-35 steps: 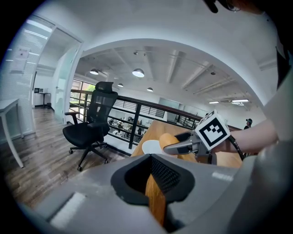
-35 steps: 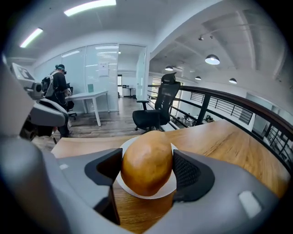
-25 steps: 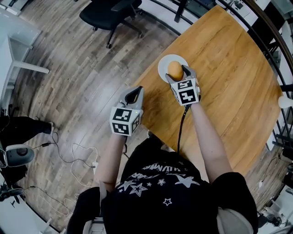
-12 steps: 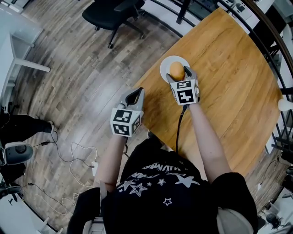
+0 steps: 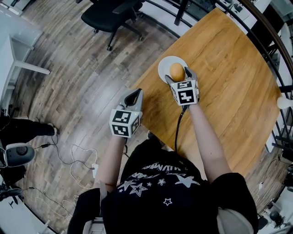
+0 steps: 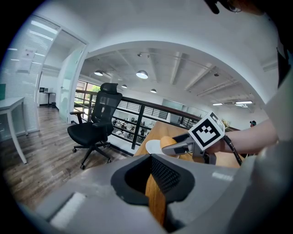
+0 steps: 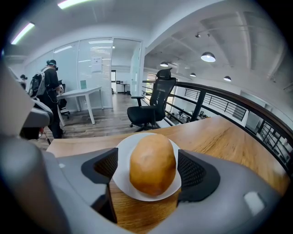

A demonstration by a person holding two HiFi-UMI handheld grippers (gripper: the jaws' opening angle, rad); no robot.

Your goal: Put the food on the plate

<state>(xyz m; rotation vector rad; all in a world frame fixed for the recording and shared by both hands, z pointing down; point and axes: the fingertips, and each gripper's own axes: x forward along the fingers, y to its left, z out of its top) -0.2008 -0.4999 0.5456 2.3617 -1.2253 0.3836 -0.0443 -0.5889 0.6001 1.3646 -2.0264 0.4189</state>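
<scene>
A golden-brown bread roll (image 5: 176, 71) (image 7: 152, 169) lies on a small white plate (image 5: 163, 68) (image 7: 121, 176) near the wooden table's left corner. My right gripper (image 5: 179, 75) (image 7: 147, 172) straddles the roll. Its jaws are opening, and slivers of plate show between the pads and the roll, so they do not press on it. My left gripper (image 5: 134, 94) (image 6: 153, 157) hangs off the table's edge over the floor, its tips together and nothing in it. In the left gripper view the roll (image 6: 167, 140) and plate (image 6: 152, 147) show beyond it.
The round wooden table (image 5: 229, 82) spreads to the right, with a railing behind it. A black office chair (image 5: 112, 13) stands on the wood floor at the top. Cables (image 5: 73, 155) trail on the floor at the left. A person (image 7: 50, 82) stands far off beside a white desk.
The right gripper's jaws have spread a little around the roll, which stays on the plate. The left gripper has hardly moved.
</scene>
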